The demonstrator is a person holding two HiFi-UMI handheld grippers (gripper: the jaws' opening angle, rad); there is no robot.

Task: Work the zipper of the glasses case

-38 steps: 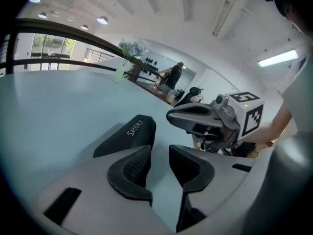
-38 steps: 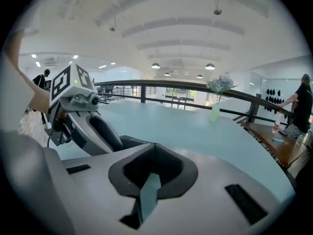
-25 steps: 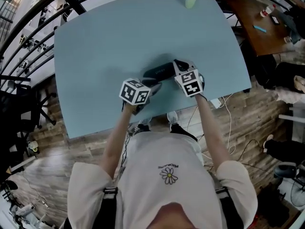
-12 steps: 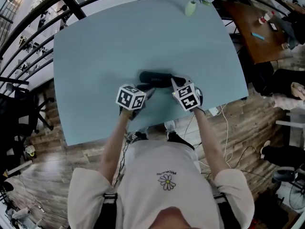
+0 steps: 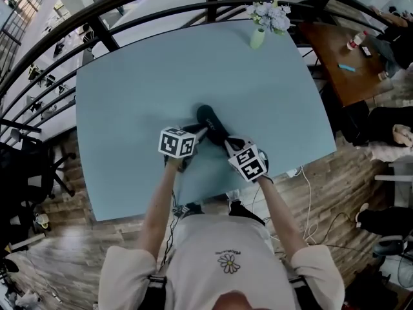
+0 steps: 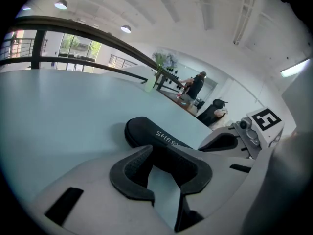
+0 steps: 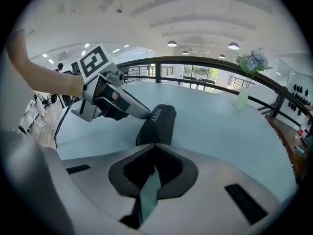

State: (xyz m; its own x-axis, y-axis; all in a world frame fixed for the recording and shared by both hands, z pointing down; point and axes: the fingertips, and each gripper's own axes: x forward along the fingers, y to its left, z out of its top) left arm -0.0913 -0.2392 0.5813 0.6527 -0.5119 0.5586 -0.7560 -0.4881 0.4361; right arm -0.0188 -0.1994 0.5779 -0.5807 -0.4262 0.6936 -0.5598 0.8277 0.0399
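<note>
Swung round since a second back: the glasses case [image 5: 210, 120], then crosswise ahead of both pairs of jaws, now running lengthwise away from the right-hand tips on the blue table [image 5: 129, 89]. Drawn in nearer the body as well, both tools with it

Left gripper [image 6: 168, 153]: jaws about half apart, the dark shell filling the gap between them. Reads as a steady clamp on the case's flank, with the lettered top face stretching out beyond the tips. Right gripper [image 7: 154, 145]: tips brought together, the near end of the case sitting just past them. Cannot tell whether a zipper pull is nipped there, being too small and dark. No zipper teeth or tab plainly visible in any view

Judged as the step of getting hold of the pull while the other tool braces. To do it well:
- Keep the left clamp firm and low so the shell cannot skate on the smooth top.
- Set the right tips on the tab alone, not on the rim beside it.
- Pull along the seam rather than straight off it, turning the wrist as the track rounds the end.
- Go slowly, and stop to re-seat if the shell starts twisting between the left jaws
</note>
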